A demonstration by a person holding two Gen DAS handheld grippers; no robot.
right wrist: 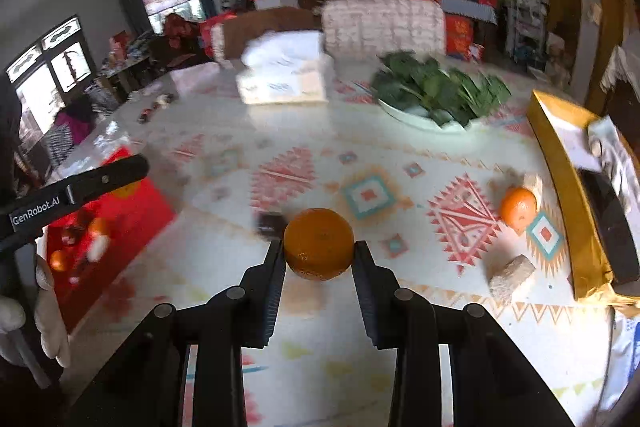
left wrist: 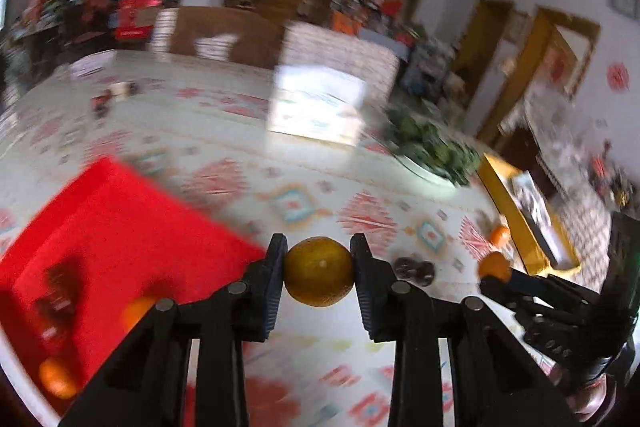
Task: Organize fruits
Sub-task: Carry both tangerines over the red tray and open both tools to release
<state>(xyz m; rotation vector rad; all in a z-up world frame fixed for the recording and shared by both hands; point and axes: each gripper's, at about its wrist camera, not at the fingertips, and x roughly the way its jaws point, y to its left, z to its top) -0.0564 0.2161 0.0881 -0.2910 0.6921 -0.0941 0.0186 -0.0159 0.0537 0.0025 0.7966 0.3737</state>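
My left gripper [left wrist: 319,269] is shut on a greenish-yellow orange [left wrist: 319,271] and holds it above the patterned tablecloth, just right of a red tray [left wrist: 120,223]. The tray holds two small oranges [left wrist: 58,377] and dark fruit [left wrist: 60,291]. My right gripper [right wrist: 319,253] is shut on an orange [right wrist: 319,244] above the table; it also shows at the right of the left wrist view [left wrist: 495,267]. Another orange [right wrist: 518,207] lies on the cloth to the right. A dark fruit [left wrist: 414,270] lies on the cloth between the grippers.
A white bowl of green leaves [right wrist: 436,95] and a tissue box [right wrist: 284,83] stand at the back of the table. A gold box [right wrist: 568,187] lies along the right edge. Two beige blocks [right wrist: 510,277] lie near it. Chairs stand behind the table.
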